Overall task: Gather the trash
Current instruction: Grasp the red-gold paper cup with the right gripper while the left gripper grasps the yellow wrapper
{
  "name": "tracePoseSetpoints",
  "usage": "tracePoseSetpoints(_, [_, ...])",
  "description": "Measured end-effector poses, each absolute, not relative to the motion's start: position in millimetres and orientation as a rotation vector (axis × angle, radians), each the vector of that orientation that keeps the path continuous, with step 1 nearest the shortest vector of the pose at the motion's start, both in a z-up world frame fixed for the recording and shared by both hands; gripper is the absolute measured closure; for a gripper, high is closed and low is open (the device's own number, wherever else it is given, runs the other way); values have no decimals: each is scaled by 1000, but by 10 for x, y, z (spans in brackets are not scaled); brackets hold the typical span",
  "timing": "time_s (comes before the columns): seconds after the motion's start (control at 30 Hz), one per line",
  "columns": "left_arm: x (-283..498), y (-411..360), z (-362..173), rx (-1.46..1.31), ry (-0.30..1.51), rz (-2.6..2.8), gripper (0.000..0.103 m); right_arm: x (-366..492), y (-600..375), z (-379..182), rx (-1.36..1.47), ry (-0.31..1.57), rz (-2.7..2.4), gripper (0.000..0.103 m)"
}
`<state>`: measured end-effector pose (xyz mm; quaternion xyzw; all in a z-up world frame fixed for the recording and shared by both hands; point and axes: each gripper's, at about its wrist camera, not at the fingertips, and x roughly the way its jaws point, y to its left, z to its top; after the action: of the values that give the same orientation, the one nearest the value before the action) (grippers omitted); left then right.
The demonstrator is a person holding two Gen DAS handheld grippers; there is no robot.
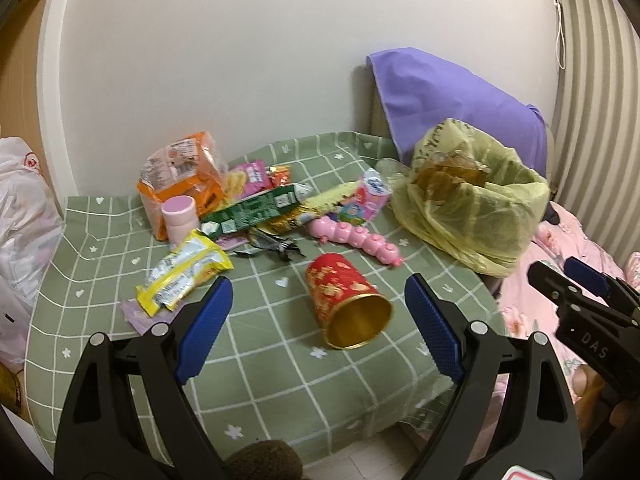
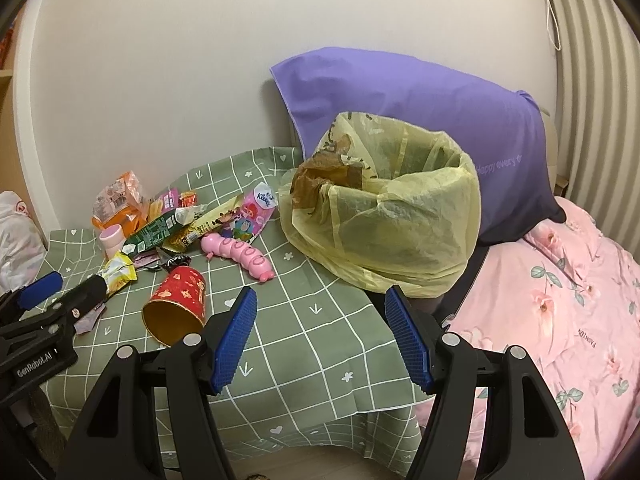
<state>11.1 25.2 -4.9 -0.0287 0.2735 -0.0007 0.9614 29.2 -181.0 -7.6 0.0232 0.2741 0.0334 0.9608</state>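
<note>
To your right a purple pillow [image 2: 420, 120] leans upright against the white wall [image 2: 160, 60], with pale lettering near its lower right corner. Below it spreads a pink quilt [image 2: 560, 300] printed with flowers and green leaves. You have a green cloth [image 2: 312, 320] with a white grid and small hearts and flowers covering the table, its front edge hanging down. At your far left sits a crumpled white plastic bag [image 1: 24, 208] with a red mark. Ribbed pale curtains [image 2: 592, 100] hang at the right edge, with a thin cord dangling in front of them.
</note>
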Motion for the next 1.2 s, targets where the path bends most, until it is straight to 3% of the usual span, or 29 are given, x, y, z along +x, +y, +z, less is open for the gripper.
tracePoseSetpoints(0.57, [536,1572,-496,-161,662,132,17,801,-1029,-375,11,659,364,40])
tracePoseSetpoints(0.93, [647,1775,-692,-177,738,138,17,1142,-464,-681,-82,745,455,40])
tracePoseSetpoints(1.1, [689,1829,-763,-202,769,116,15,1232,-600,-682,-27,771,452,56])
tracePoseSetpoints(1.2, [747,1838,-803,-201,788,76,11,1273,-685,-650,-30,775,418,59])
